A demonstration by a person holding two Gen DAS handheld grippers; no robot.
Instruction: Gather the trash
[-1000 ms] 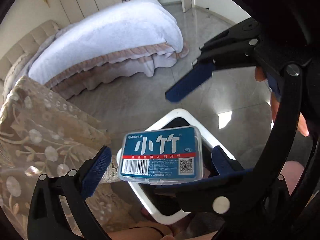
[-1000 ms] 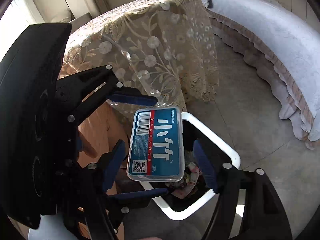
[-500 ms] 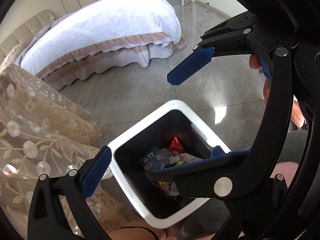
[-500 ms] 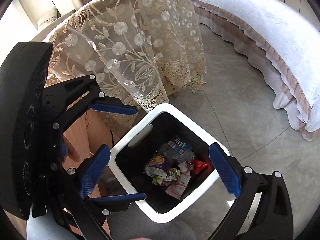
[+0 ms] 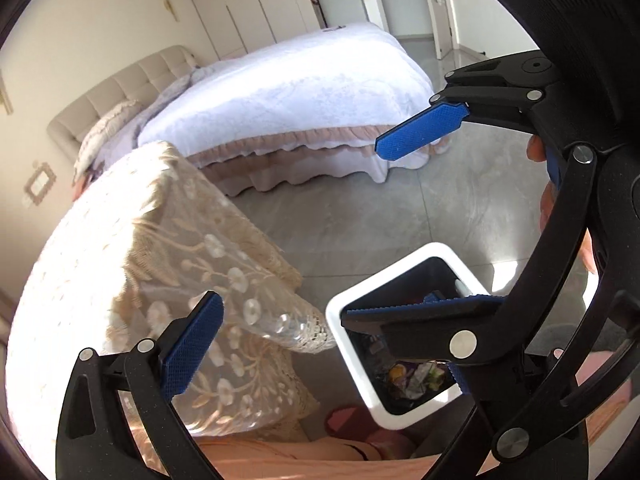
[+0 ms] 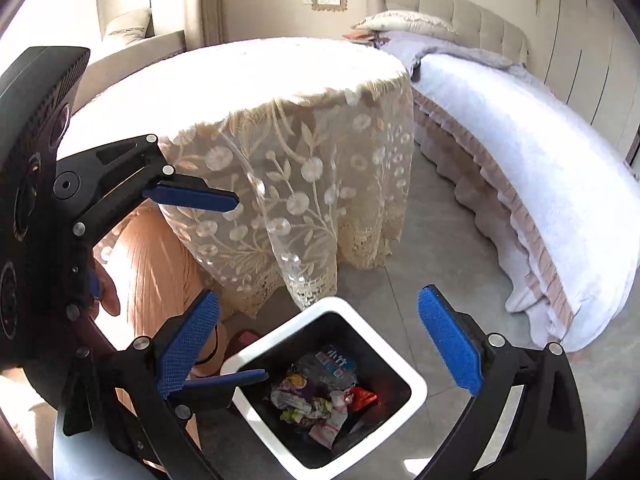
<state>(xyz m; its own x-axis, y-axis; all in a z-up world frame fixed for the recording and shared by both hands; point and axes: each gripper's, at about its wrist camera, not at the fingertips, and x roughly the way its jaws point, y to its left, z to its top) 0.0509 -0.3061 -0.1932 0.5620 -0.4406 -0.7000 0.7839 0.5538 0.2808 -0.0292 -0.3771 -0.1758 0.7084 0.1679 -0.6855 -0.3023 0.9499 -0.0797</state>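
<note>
With the blue box (image 6: 335, 361) seen lying among wrappers inside the white bin (image 6: 416, 384), both the left gripper (image 5: 320, 344) and right gripper (image 6: 320, 352) are held wide and empty, best lifted clear toward the lace-covered worktop (image 6: 248, 76).

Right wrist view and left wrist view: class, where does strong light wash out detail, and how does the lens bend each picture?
Right wrist view: sunlight burns out the tablecloth top; the bed edge bows. Left wrist view: glare whitens the tablecloth's left side, a bright patch lies on the floor beside the bin, and dark corners ring the frame.
</note>
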